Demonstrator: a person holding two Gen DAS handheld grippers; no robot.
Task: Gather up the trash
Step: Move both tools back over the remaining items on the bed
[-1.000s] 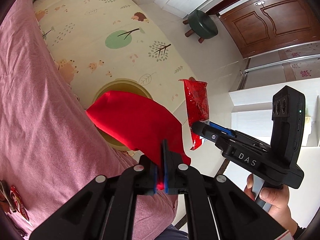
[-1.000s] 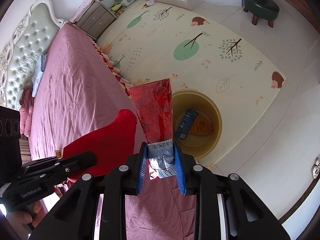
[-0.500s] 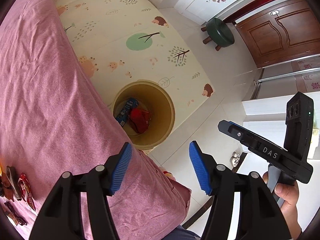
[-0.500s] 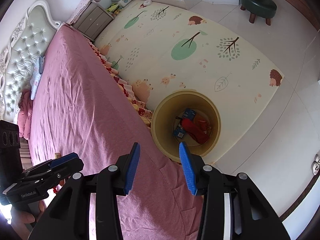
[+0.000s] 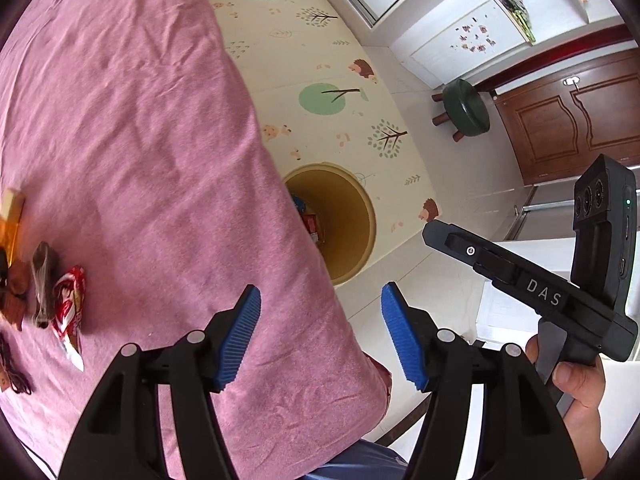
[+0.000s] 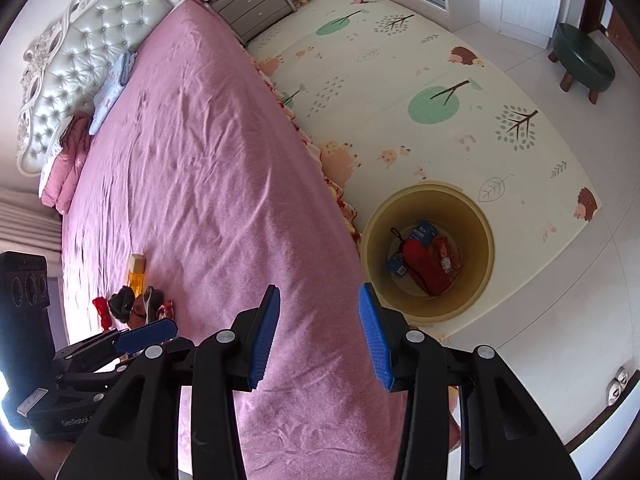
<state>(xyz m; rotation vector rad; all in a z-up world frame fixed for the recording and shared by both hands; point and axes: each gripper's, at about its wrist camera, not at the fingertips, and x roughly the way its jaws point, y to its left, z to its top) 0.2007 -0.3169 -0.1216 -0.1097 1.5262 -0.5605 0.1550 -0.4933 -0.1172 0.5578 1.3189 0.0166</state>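
My left gripper [image 5: 320, 292] hangs above the corner of the pink bed [image 5: 140, 140]; its jaws are opening and nothing is between them. My right gripper [image 6: 319, 292] stands open and empty over the same bed edge. The yellow bin [image 6: 486, 240] stands on the floor mat beside the bed. It holds a red bag [image 6: 426, 266], a blue packet [image 6: 420, 234] and a red wrapper [image 6: 442, 250]. In the left wrist view the bed hides part of the bin [image 5: 370, 216]. Several wrappers lie on the bed, among them a red-and-white one [image 5: 68, 300] and a yellow box [image 6: 136, 270].
A green stool [image 5: 466, 108] stands near the brown door [image 5: 580, 120]. The patterned play mat [image 6: 400, 80] covers the floor by the bed. A tufted headboard [image 6: 80, 40], pillows [image 6: 108, 92] and a nightstand [image 6: 252, 4] are at the far end.
Both grippers have opened and let go: the red bag and the red wrapper now lie in the bin. Both have swung back from above the bin to over the bed.
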